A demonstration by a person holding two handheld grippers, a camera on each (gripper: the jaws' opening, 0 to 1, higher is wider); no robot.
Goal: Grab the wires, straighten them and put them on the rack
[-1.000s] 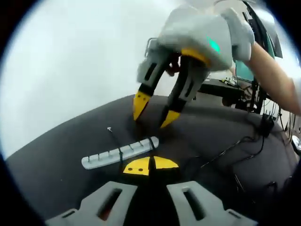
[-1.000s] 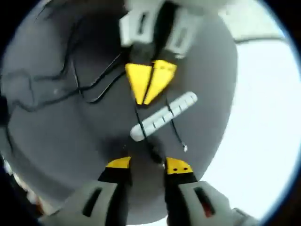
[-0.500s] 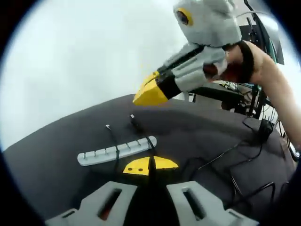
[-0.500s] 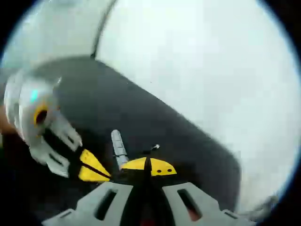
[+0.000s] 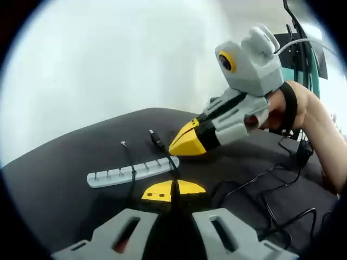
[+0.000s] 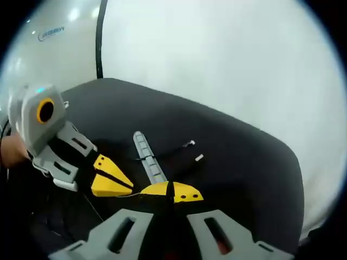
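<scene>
My left gripper [image 5: 173, 190] sits just this side of the rack [image 5: 133, 172], its yellow tips pressed together on a black wire [image 5: 172, 165] that runs up from between them, across the rack's right end, to a plug lying on the dark bench [image 5: 65, 179] just beyond the rack. A second, thinner wire [image 5: 130, 162] crosses the rack nearer its middle, with its small pale tip resting on the bench on the rack's far side. The rack is a pale grey strip with a row of short teeth, lying flat on the bench.

In the left gripper view, my right gripper [image 5: 187, 143] comes in from the right of the rack, held by my hand [image 5: 284, 108]; its yellow tips are closed together and hang just past the rack's right end, close to the plug. I cannot tell whether it pinches anything.

In the right gripper view, my right gripper [image 6: 172, 192] has its tips closed at the near end of the rack [image 6: 149, 160], and my left gripper [image 6: 111, 179] lies just beside that same end. Two wire tips [image 6: 194, 151] rest on the bench [image 6: 244, 162] to the right of the rack. More loose black cables [image 5: 271, 189] lie on the bench well to the right of the rack.
</scene>
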